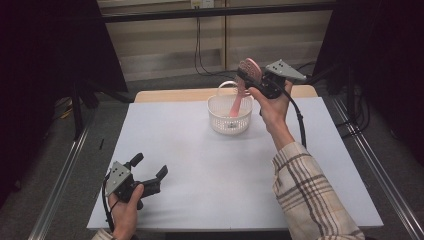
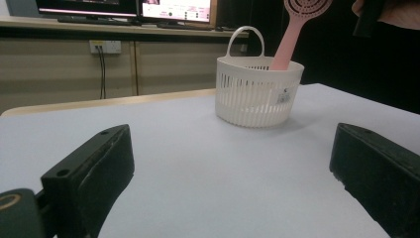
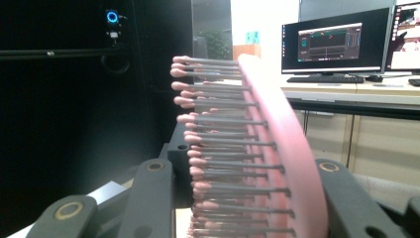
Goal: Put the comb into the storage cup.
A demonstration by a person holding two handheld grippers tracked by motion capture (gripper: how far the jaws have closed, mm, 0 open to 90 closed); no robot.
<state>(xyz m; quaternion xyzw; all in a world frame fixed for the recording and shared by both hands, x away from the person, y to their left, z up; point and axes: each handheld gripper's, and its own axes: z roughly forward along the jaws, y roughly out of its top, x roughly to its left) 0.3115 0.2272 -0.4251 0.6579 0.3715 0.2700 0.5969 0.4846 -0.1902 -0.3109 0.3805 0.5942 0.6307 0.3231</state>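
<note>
A pink hairbrush [image 1: 248, 70] stands handle-down in a white slatted basket [image 1: 229, 120] at the far middle of the table. My right gripper [image 1: 250, 76] is shut on the brush's head, above the basket's far right rim. The right gripper view has the brush head [image 3: 277, 148] edge-on between the two black jaws, bristles pointing left. In the left gripper view, the basket [image 2: 257, 91] and the brush handle [image 2: 292, 37] stand well ahead. My left gripper [image 1: 150, 167] rests open near the table's front left, with nothing between its jaws.
The white table top [image 1: 200, 165] runs between the left gripper and the basket. A wooden strip [image 1: 170, 95] edges the far side. Black frame posts and cables stand beyond the table, and monitors [image 3: 337, 42] sit on a desk farther off.
</note>
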